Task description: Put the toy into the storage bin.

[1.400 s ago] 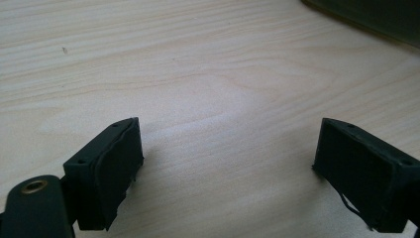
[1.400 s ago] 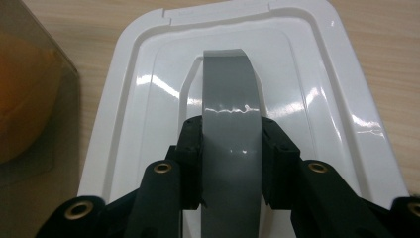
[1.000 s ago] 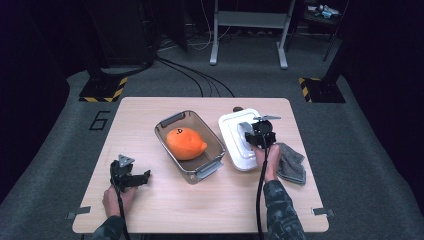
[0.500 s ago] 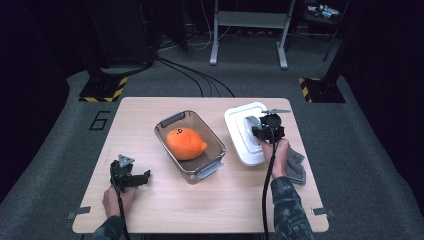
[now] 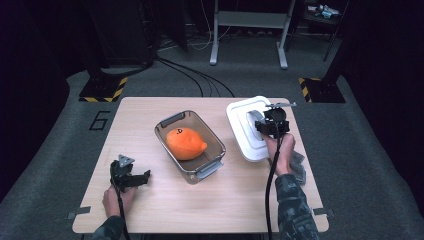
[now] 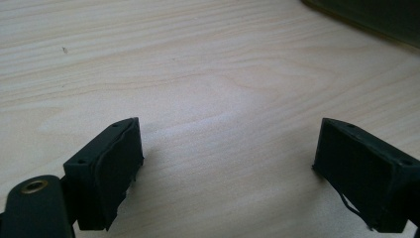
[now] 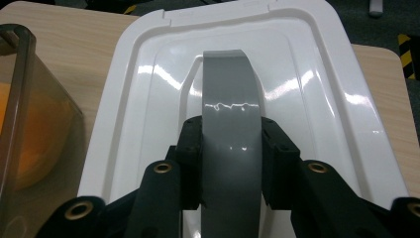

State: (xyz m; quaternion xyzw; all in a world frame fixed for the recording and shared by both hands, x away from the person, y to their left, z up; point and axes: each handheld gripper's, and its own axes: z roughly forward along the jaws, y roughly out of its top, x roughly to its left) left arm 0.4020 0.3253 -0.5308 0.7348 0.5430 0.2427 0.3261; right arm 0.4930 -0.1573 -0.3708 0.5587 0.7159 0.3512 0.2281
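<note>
A clear, grey-tinted container (image 5: 213,166) stands mid-table with an orange, lemon-shaped object (image 5: 185,143) inside. To its right is a white lid (image 5: 242,136) with a grey arched handle. My right gripper (image 5: 266,123) is shut on that handle (image 7: 230,106), one jaw on each side, as the right gripper view (image 7: 232,166) shows over the lid (image 7: 322,99). My left gripper (image 5: 142,176) rests near the front left of the table. In the left gripper view (image 6: 228,163) it is open, with bare wood between its jaws.
A grey cloth (image 5: 299,166) lies by the right table edge, beside the right hand. The container's wall (image 7: 17,64) and orange contents (image 7: 29,148) sit close to the lid's left side. A dark container corner (image 6: 376,15) shows beyond the left gripper.
My right gripper, holding the lid's handle, has moved a little away from the person and to the right, and the lid has shifted with it. The left gripper has stayed put.
</note>
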